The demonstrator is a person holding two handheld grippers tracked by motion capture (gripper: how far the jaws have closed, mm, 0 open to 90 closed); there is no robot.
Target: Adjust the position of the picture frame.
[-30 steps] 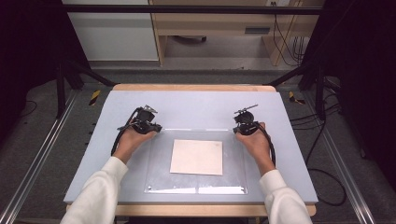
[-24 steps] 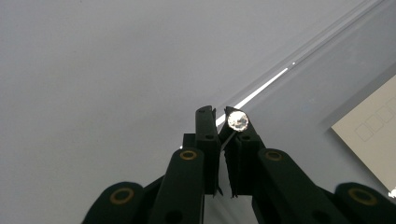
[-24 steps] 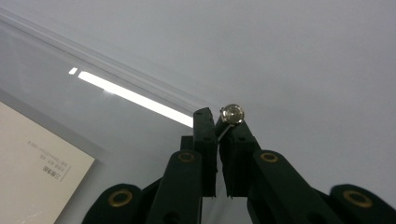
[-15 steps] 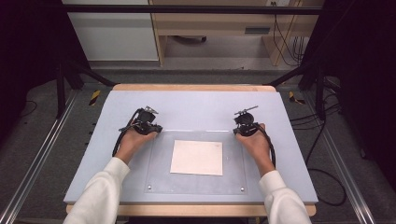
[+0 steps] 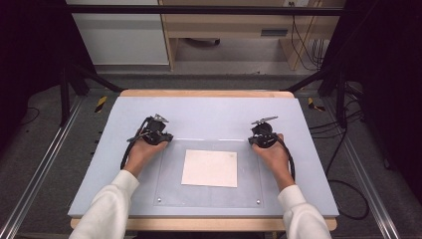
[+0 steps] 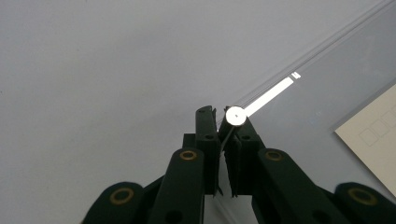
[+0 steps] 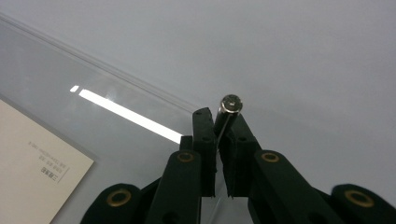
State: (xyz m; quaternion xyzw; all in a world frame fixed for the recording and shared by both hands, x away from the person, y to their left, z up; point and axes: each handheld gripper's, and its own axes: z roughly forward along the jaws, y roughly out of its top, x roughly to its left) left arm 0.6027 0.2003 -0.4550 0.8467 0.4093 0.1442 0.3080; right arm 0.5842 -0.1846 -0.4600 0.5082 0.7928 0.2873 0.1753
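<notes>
Left gripper (image 5: pixel 158 133) is seen clenched on the far left corner of a clear rectangular acrylic sheet (image 5: pixel 209 196), jaws nearly together, beside a small round silver standoff (image 6: pixel 235 115). Right gripper (image 5: pixel 263 135) is likewise clamped on the far right corner, at a second small silver standoff (image 7: pixel 231 103). The sheet lies on the pale grey desk (image 5: pixel 209 112), covering a cream rectangular paper card (image 5: pixel 210 168) at its centre.

Glossy clear plastic sheet (image 5: pixel 209 172) over matt paper (image 5: pixel 209 168) on a matt grey table (image 5: pixel 209 114).
</notes>
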